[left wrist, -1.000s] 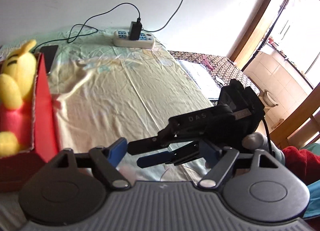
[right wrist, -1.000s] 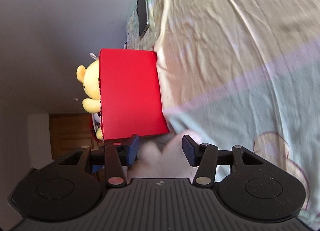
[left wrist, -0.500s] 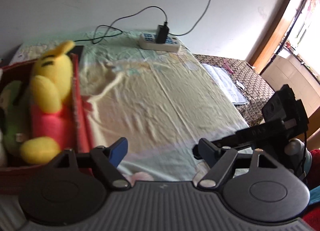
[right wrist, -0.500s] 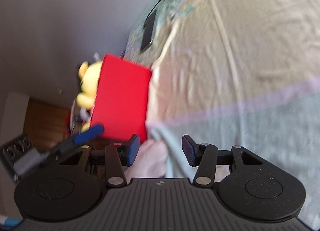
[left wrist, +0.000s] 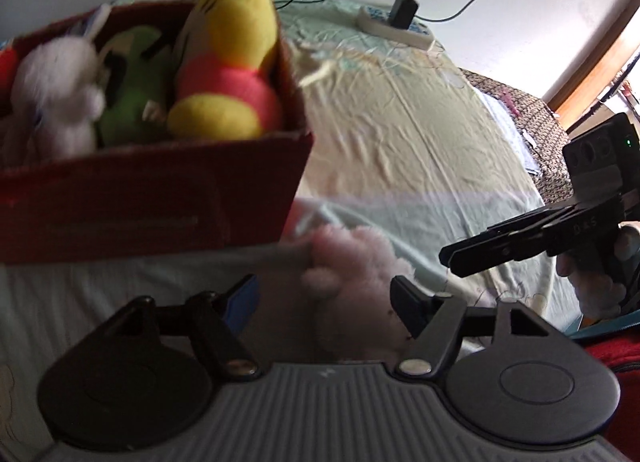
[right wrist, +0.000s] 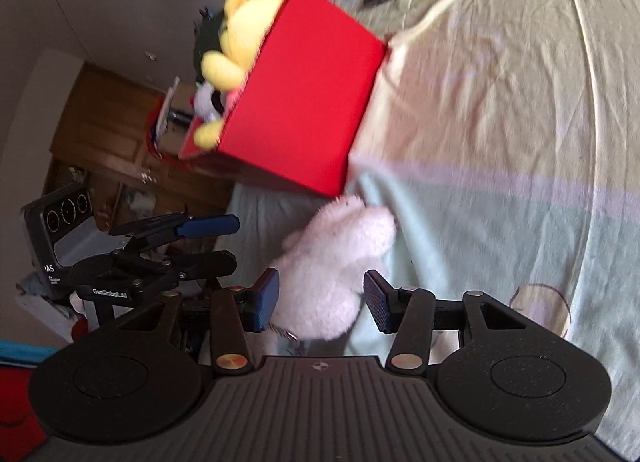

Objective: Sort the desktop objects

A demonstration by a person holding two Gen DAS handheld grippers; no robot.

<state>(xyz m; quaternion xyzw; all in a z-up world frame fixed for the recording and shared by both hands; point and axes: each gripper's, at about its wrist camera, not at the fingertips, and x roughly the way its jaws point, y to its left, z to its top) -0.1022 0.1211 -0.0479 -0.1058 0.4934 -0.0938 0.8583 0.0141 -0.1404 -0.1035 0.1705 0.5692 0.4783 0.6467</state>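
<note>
We are holding the left tongs (left wrist: 324,302) low over the bed, their tips spread wide and gripping nothing, with the pink plush toy (left wrist: 352,262) lying on the pale sheet (left wrist: 420,149) between and just beyond them. From the other side we are bringing the right tongs (right wrist: 320,294) in on the same toy (right wrist: 336,262); they too are standing apart, the toy sitting between the tips without being pinched. Just behind the toy, the red box (left wrist: 152,197) is waiting, already carrying the yellow bear (left wrist: 232,61), a green plush (left wrist: 128,93) and a white plush (left wrist: 56,89). Farther off, a power strip (left wrist: 394,27) and its cable are lying near the wall. We are judging the risk to be this: both tongs are converging on one soft toy, so they could collide or tug against each other, and a shallow pinch on the fur could slip as the toy is lifted over the box wall; the box is also looking crowded, so the toy might roll back out. Compared with a second ago, the left view is now showing the box interior and the toy, where before it was showing mostly open sheet, and the right tongs are no longer crossing in front of the left pair but standing off at the right.
</note>
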